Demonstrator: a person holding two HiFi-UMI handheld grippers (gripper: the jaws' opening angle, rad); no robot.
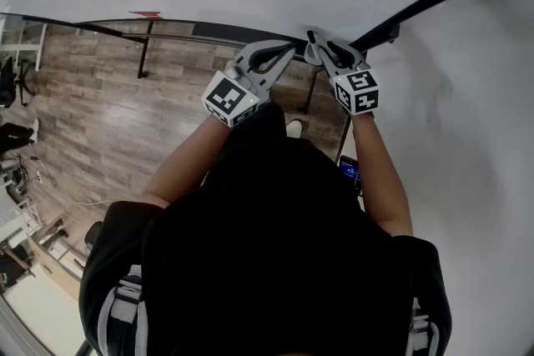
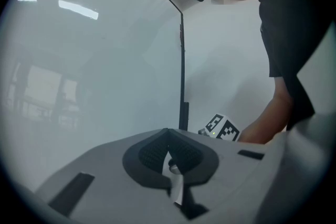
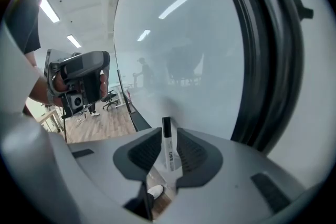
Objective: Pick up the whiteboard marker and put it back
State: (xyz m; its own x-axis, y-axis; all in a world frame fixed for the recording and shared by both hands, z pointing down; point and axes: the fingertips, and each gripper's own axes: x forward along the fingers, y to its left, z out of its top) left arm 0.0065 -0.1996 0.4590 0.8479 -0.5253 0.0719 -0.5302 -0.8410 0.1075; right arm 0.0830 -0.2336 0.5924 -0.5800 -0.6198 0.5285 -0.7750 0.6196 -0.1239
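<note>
The whiteboard marker [image 3: 168, 147], white with a black cap, stands upright between the jaws of my right gripper [image 3: 168, 132], cap toward the whiteboard [image 3: 178, 50]. Slim gaps show beside it, so the pads do not press on it; the gripper is open. In the head view my right gripper [image 1: 327, 52] sits at the board's lower edge, with the marker hidden from there. My left gripper [image 1: 279, 54] hangs just left of it, level. Its fingertips meet, with nothing between them [image 2: 168, 132].
The whiteboard's dark frame [image 3: 262, 50] curves along the right. A black ledge [image 1: 209, 31] runs along the board's bottom edge over the wooden floor [image 1: 100, 121]. The other gripper's marker cube [image 2: 223, 127] shows beside the board's black edge strip [image 2: 182, 60].
</note>
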